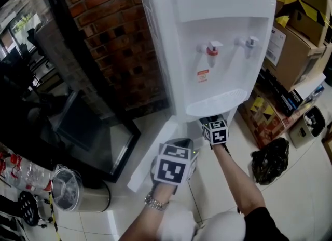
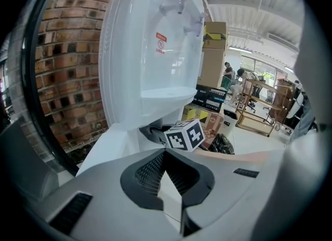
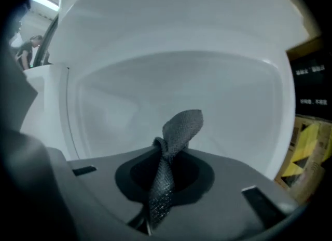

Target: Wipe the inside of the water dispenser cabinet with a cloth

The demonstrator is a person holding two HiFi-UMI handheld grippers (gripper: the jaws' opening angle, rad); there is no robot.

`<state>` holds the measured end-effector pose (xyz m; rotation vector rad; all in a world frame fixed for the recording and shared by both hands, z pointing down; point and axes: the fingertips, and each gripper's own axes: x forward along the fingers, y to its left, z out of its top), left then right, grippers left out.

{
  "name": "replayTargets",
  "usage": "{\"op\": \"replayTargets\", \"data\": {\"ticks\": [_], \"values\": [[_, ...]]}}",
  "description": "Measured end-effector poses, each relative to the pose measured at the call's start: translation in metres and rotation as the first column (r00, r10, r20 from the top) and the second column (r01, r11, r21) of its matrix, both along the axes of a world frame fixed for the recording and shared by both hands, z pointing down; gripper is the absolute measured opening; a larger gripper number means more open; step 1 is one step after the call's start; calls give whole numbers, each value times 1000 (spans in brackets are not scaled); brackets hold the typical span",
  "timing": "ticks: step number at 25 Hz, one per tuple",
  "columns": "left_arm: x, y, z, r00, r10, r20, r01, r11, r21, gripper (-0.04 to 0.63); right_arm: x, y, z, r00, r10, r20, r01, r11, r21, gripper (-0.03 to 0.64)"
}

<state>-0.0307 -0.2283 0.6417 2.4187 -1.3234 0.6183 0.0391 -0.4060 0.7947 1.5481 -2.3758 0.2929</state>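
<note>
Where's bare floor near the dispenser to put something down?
Bare tile lies beside the black bag, right of the right arm. It is crowded along the boxes at right and by the bin at left.

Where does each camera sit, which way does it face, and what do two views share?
Head view: on the person's head, looking steeply down at the dispenser; shows both arms, the left claw and the right claw.
Left gripper view: on the left claw, looking up at the dispenser's front; shows its shut jaws and the right claw's cube.
Right gripper view: on the right claw, facing the white cabinet wall; shows its jaws shut on the cloth.
Shared: head and left views both show the taps and the right claw.
</note>
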Motion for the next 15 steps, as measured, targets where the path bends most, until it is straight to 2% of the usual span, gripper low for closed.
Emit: {"op": "replayTargets", "data": {"ticks": [4,7,10,15], "values": [[-2,1,0,1000,-3,6,3,1000,0,2,-50,2,-9,990,-139,-37,141,989,51,31],[-1,3,-3,1000,6,6,-6,1000,6,2,-59,-2,-8,987,-155,-34,157,986,54,31],[-1,3,-4,1000,6,6,-6,1000,6,2,-33,-16,-6,997,-73,-35,75,996,51,31],[0,3,-5,1000,10,6,-10,1000,7,2,49,-34,0,989,136,-57,-134,990,36,31]]}}
